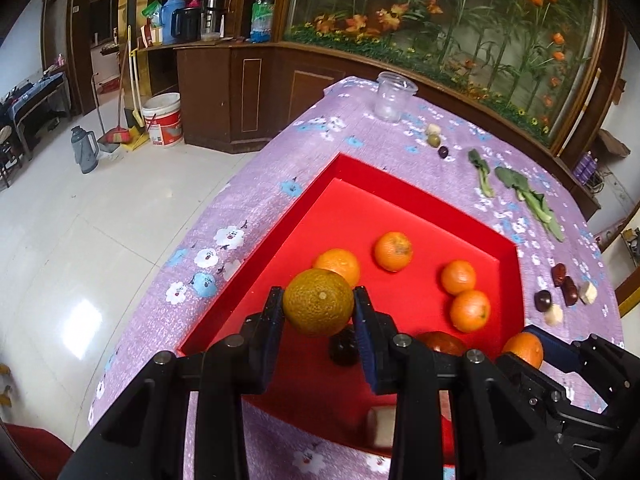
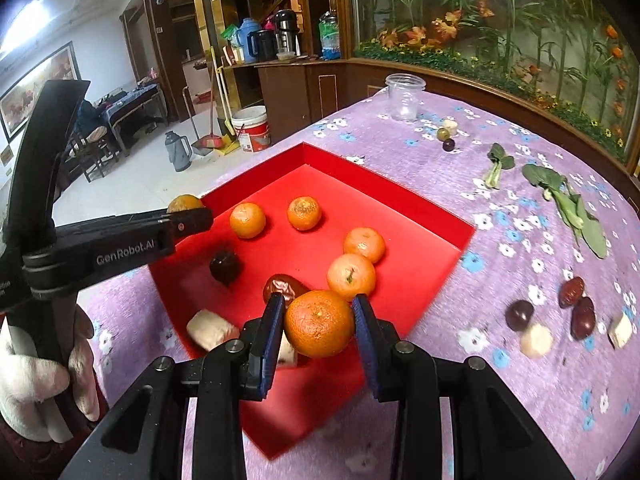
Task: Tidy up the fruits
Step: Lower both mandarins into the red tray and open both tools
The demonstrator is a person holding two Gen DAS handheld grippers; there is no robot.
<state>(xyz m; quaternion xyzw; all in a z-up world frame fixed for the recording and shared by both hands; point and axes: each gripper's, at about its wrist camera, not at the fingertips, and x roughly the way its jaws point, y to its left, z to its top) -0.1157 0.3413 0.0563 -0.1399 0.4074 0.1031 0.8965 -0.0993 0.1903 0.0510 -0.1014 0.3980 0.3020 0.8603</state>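
A red tray (image 1: 420, 196) (image 2: 360, 178) sits on a purple flowered tablecloth and holds several oranges (image 1: 393, 251) (image 2: 304, 213). A dark plum (image 2: 225, 266), a red date (image 2: 282, 286) and a pale chunk (image 2: 210, 330) also lie in it. My left gripper (image 1: 318, 300) is shut on a greenish-yellow orange (image 1: 318, 302) above the tray's near-left part. It shows from the side in the right wrist view as the left gripper (image 2: 188, 216). My right gripper (image 2: 318, 308) is shut on a bright orange (image 2: 319, 323) over the tray's near edge. That orange (image 1: 524, 348) also appears low right in the left wrist view.
A clear plastic jar (image 1: 394, 96) (image 2: 405, 96) stands at the table's far end. Leafy greens (image 1: 528, 196) (image 2: 568, 204), dates (image 2: 576, 300), a plum and pale chunks lie on the cloth right of the tray. A gloved hand (image 2: 36, 380) grips the left tool. Left of the tray the table drops to the tiled floor.
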